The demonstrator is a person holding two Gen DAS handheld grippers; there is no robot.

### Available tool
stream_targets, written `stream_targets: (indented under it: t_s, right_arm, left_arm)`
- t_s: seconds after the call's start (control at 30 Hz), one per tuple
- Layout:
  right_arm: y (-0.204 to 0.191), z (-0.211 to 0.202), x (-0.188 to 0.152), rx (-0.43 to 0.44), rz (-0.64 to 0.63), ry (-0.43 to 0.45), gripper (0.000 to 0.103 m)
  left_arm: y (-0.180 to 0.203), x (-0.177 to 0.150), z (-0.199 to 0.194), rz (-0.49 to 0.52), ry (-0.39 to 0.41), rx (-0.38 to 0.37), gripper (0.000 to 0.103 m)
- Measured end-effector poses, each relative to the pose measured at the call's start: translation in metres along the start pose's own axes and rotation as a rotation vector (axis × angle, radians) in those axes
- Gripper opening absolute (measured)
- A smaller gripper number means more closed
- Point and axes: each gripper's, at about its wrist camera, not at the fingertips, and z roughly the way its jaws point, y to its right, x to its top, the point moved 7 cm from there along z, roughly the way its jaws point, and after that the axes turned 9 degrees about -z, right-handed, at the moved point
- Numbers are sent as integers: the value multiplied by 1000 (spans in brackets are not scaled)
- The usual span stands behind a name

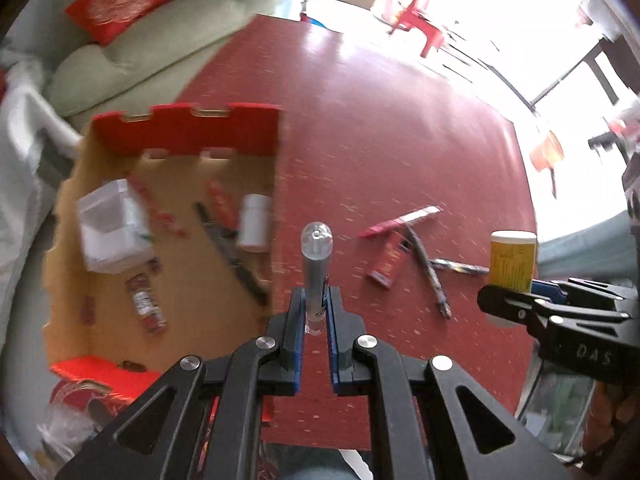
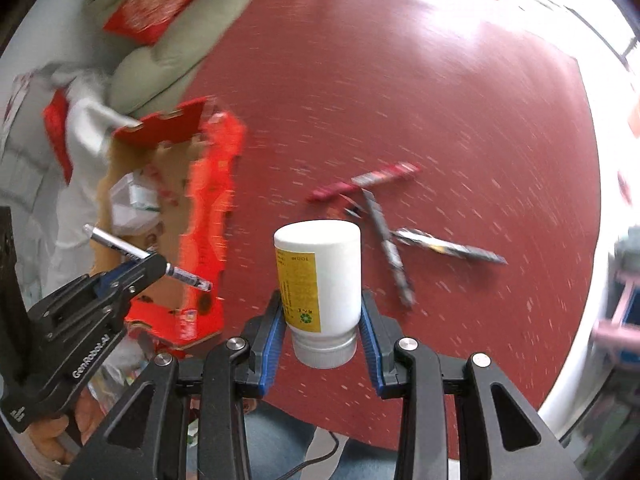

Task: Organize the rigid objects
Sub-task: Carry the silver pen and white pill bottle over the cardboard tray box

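Left wrist view: my left tongs [image 1: 316,304] are clenched on a silver pen [image 1: 316,268], pads pinching its lower barrel, clear rounded cap end pointing away from the cam. Pen is off the surface, w/ the red surface [image 1: 380,120] showing beneath it. To the left sits the open cardboard box [image 1: 180,128], red outside, brown inside. Inside it I see a white square container [image 1: 110,226], a white bottle [image 1: 254,222], a dark pen-like stick, some red packets and a small labelled tube; blur hides finer detail. On the bare surface right of my pen: a red packet [image 1: 386,262], a long red stick [image 1: 400,220] and two dark patterned pens [image 1: 428,268] lying crossed, near each other.

Right wrist view: right tongs [image 2: 322,316] are grasping a white bottle w/ yellow label [image 2: 320,276], pads on both sides of its body near the neck. Label print reads inverted, cap end toward the cam. Bottle is lifted clear of the surface. Same loose pens and red stick lie beyond it, well apart from the box. Left tongs w/ the pen show at the lower left, in front of the box's red wall. A hand [image 2: 60,428] grips that tool's handle. Beyond the surface, a pale green sofa w/ a red cushion [image 2: 152,4].
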Motion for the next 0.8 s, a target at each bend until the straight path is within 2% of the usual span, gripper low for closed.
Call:
stream_targets:
  t_s: [0.23, 0.43, 0.8]
  right_arm:
    - [-74, 8, 36, 30, -177, 6, 37]
    - [-130, 23, 55, 51, -299, -10, 37]
    - [-179, 51, 77, 45, -389, -53, 37]
  left_arm:
    - [-61, 11, -18, -134, 49, 65, 10]
    - [-102, 10, -18, -206, 48, 99, 10]
    - [-135, 15, -6, -248, 23, 121, 10]
